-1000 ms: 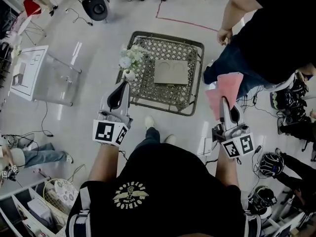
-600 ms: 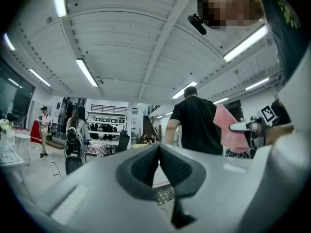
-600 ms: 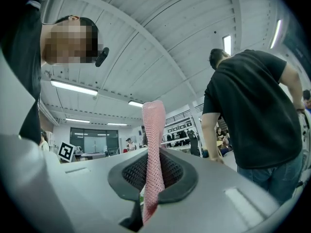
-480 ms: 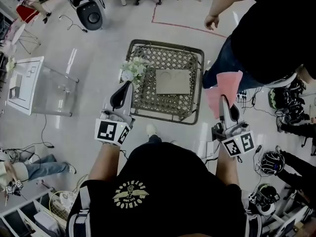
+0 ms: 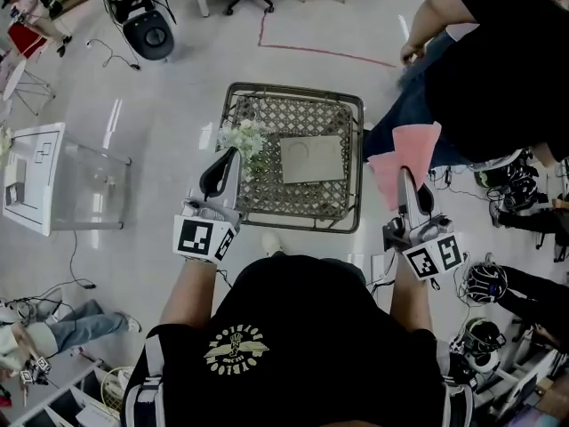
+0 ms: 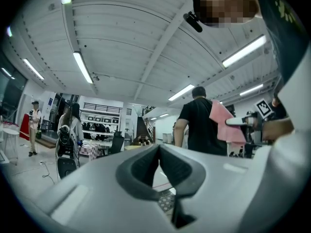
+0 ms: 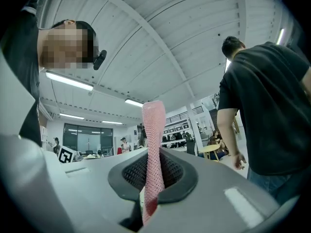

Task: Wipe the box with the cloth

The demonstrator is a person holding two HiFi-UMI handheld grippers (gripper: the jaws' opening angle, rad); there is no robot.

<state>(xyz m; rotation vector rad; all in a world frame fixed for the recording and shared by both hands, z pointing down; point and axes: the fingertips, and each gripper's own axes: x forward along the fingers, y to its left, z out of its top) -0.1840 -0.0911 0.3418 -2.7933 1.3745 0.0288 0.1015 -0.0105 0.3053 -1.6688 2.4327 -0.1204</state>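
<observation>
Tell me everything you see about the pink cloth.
The cloth is pink, thin, with a fine mesh-like weave. The right claw is shut on one edge, and the rest sticks out past the jaws as a loosely folded sheet. It is held right of the wire table, apart from the box.

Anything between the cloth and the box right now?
Nothing visible. The cloth, clamped in the right gripper, sits just right of the table; the box top is bare. The flowers stand left of the box.
</observation>
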